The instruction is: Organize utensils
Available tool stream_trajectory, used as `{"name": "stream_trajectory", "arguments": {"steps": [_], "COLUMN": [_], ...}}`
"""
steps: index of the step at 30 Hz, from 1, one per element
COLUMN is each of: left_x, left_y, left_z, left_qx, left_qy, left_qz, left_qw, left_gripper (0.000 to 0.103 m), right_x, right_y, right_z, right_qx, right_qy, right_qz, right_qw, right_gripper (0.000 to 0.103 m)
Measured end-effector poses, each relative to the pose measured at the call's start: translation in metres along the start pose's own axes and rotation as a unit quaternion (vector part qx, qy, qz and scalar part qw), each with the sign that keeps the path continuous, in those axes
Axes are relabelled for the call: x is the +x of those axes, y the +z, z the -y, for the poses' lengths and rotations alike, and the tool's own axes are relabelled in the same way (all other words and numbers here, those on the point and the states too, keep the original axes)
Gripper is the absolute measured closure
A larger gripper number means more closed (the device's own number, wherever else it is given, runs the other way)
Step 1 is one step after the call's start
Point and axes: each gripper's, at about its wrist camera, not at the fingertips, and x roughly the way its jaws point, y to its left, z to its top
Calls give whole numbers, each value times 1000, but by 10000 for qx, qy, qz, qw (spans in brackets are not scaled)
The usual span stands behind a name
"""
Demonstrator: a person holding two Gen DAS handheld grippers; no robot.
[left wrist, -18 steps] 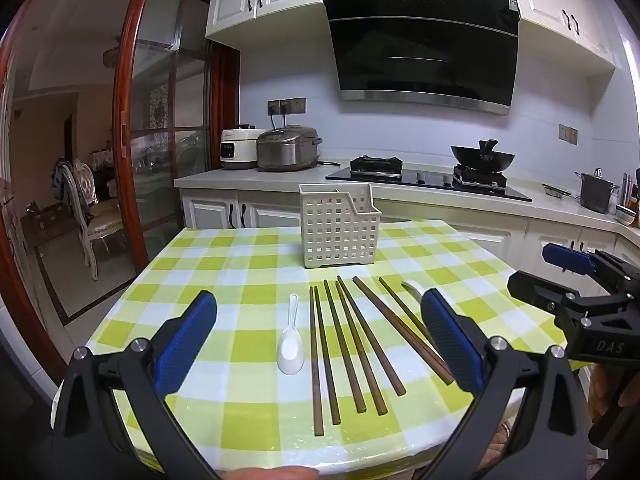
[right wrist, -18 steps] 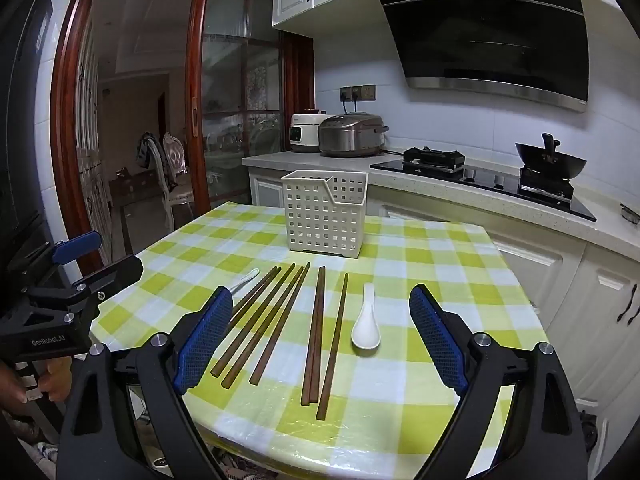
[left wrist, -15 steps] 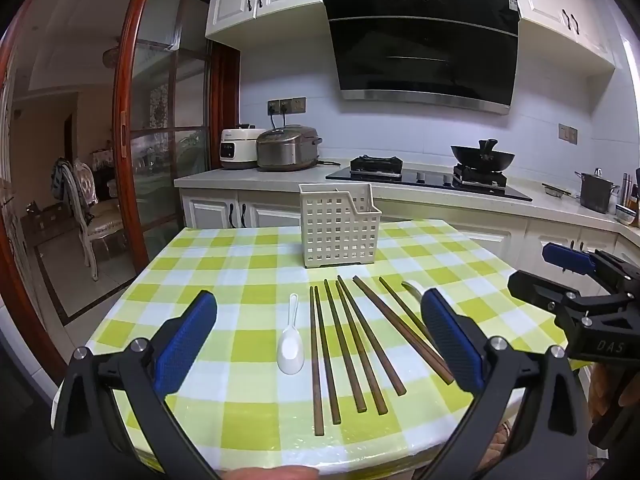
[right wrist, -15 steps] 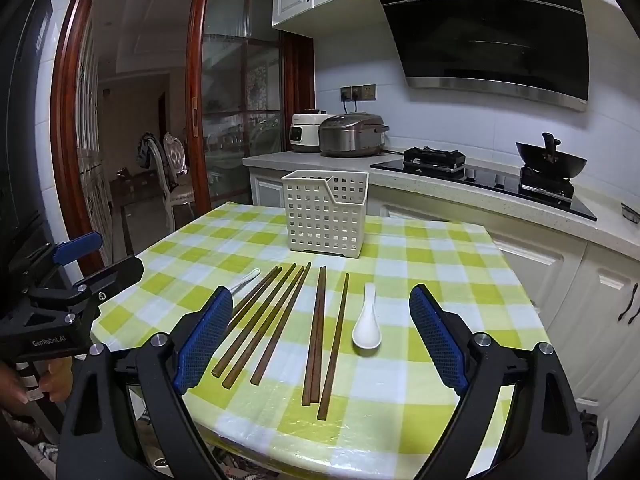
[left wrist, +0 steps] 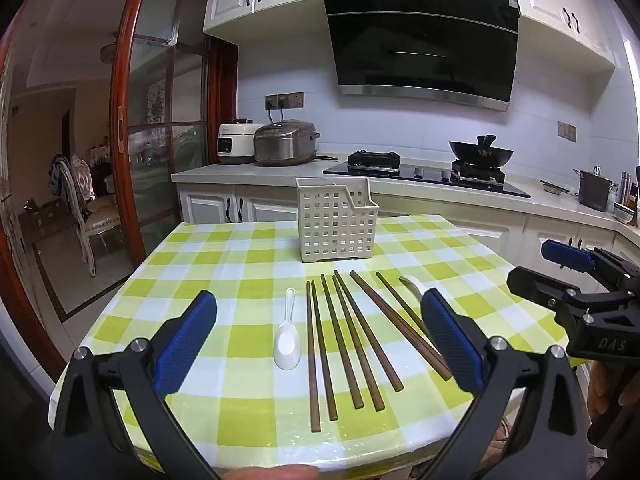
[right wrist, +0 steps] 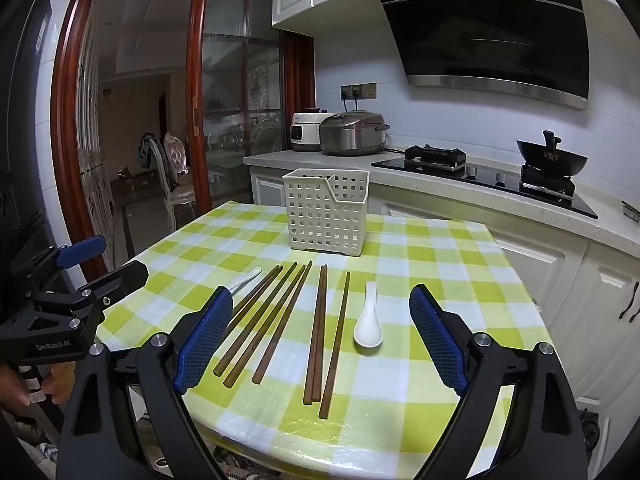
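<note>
The left tool (left wrist: pixel 320 336), black-framed with blue ribbed pads, hangs over the near edge of the desk (left wrist: pixel 224 264), which is covered in a yellow-green and white checked cloth. It tilts gently downward, and its jaws stand wide apart with nothing between the pads. Just ahead of it, inside the spread of its fingers, lies a small white ceramic spoon (left wrist: pixel 286 340), bowl toward the tool. To the right of that spoon lie the long dark brown wooden chopsticks (left wrist: pixel 340 340), side by side and fanning slightly to the right. A second white ceramic spoon (left wrist: pixel 412 285) shows partly behind the tool's right finger. Farther ahead, past the chopstick tips, stands the cream perforated plastic utensil basket (left wrist: pixel 336 220), upright and apart from the utensils.

The right tool (right wrist: pixel 321 336), of the same build, also tilts gently downward over the near desk edge, its jaws wide apart and gripping nothing. The chopsticks lie ahead between its fingers, the basket beyond them. Each tool appears at the edge of the other's view, level with it and well apart. A person's hand (right wrist: pixel 24 384) grips the left tool's handle.
</note>
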Motion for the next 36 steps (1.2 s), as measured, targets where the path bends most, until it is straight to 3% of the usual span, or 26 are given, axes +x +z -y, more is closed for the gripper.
{"name": "stream_trajectory", "arguments": {"steps": [36], "left_x": [-1], "left_y": [3], "left_z": [2], "left_qx": [-59], "left_qy": [-33], "left_qz": [60], "left_qw": [10000], "left_gripper": [4], "right_x": [-6], "right_y": [4], "right_z": [3], "right_qx": [121], "right_qy": [-73], "right_qz": [134], "right_qw": [9998], "right_gripper": [18]}}
